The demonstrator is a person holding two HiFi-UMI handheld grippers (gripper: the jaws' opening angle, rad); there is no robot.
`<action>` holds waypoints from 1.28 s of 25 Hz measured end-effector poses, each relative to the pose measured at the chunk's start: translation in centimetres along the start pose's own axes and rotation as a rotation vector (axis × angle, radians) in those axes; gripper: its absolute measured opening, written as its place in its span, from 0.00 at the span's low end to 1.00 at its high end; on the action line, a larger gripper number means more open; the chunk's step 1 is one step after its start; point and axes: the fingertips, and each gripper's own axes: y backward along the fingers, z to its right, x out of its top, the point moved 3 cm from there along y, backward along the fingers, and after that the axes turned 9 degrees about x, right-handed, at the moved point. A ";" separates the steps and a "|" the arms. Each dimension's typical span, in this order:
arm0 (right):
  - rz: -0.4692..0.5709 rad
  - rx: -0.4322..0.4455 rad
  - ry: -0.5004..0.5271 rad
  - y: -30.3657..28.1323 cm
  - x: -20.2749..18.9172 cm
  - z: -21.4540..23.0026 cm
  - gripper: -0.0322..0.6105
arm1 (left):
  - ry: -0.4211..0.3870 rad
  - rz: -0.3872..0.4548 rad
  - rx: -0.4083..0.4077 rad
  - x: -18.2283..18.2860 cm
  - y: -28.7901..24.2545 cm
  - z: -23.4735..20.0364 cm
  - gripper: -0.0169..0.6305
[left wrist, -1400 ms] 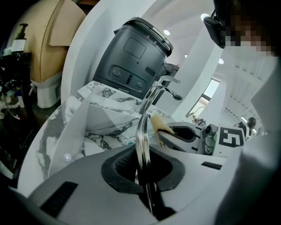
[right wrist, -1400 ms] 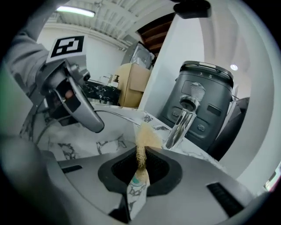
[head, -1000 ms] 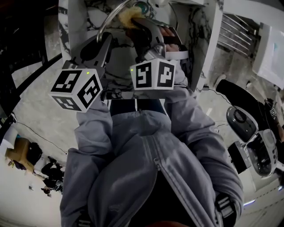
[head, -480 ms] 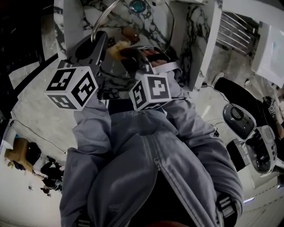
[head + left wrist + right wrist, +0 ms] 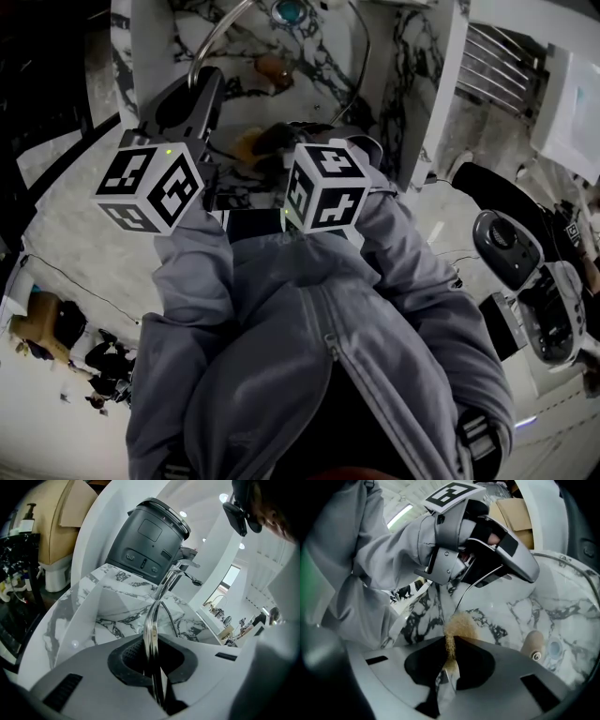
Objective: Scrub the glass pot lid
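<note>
The person is standing over a marbled sink [image 5: 424, 75] and is holding the glass lid [image 5: 562, 597] up above the basin, tilted on its edge and not lying flat. The left claw [image 5: 152, 651] is pinching the metal rim [image 5: 151, 625] of the lid, with its two sides closed tight on the thin edge. I think this is the reason for the grip: held by the rim, the whole glass face is left free for rubbing, and any water would fall back into the sink.

The right claw [image 5: 449, 651] is clamped on a yellowish sponge [image 5: 461, 626]. A soft lump of the sponge is sticking out in front of the tips, so that the sponge, and not the hard plastic, is the part meeting the glass. At this moment the sponge is sitting near the lower edge of the lid, on the side closer to the person's body. Whether it is really pressing on the glass I cannot tell.

The lid itself is looking round and clear, and the marble veins of the sink are showing through it. A bright steel band is running around it, and a small brownish knob [image 5: 272, 67] is sitting at about its middle. I am not seeing foam or obvious dirt on the glass, so I cannot judge how much scrubbing is done. A lid held only by a thin rim can twist or slip, so the left grip is needing to be firm when the sponge is pushing.
</note>
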 end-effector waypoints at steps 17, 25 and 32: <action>0.273 -0.317 -0.158 11.9 -0.7 6.3 0.12 | -0.033 -0.015 -0.003 0.5 0.0 -0.3 0.08; 0.198 -0.688 -0.066 15.9 -0.5 11.0 0.12 | -0.040 -0.017 0.013 0.8 0.5 -0.9 0.08; -0.019 -0.877 0.124 15.6 -0.2 13.9 0.12 | -0.050 -0.013 0.011 1.0 0.5 -0.9 0.08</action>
